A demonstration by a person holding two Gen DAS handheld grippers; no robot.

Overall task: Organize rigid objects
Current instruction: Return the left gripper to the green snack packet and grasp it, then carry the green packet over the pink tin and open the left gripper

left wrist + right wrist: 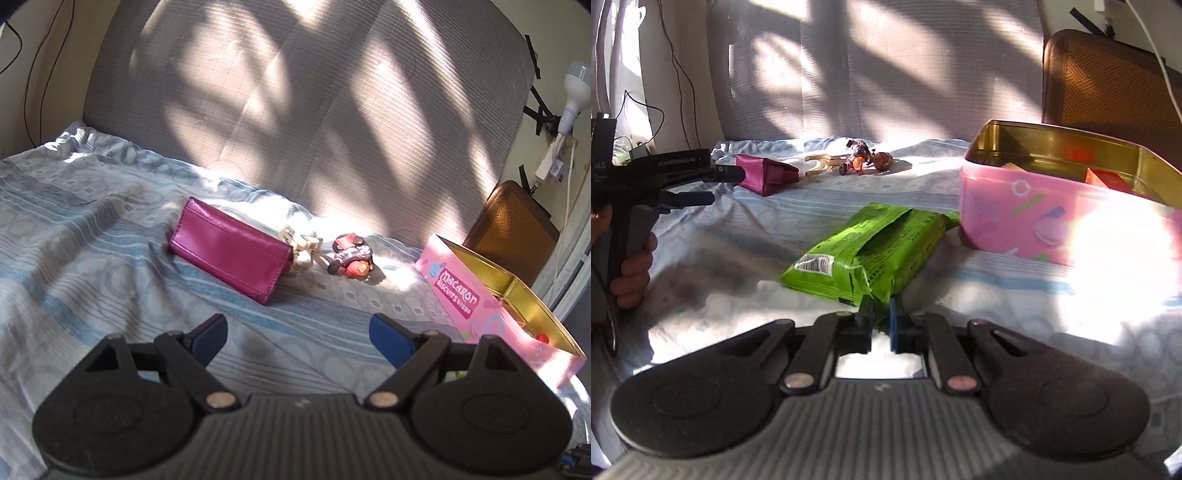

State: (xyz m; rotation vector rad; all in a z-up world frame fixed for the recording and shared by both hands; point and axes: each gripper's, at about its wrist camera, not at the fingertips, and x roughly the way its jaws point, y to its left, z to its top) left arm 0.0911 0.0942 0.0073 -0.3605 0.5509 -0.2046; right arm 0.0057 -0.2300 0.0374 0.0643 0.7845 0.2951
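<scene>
Packet (pixel 871 254) — green, light and crinkly, at centre frame on the bed (pixel 720 295) beside the pink tin (pixel 1015 221) — sits pinched at its near corner by the right gripper (pixel 881 317), jaws nearly shut; left gripper (pixel 299 332) gapes empty.

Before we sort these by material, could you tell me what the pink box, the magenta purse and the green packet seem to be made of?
Pink box: likely tin; shiny gold metallic inside.
Magenta purse: glossy leather or imitation; visible stitched seams.
Green packet: crinkled plastic film with a barcode, pinched by the right gripper.
</scene>
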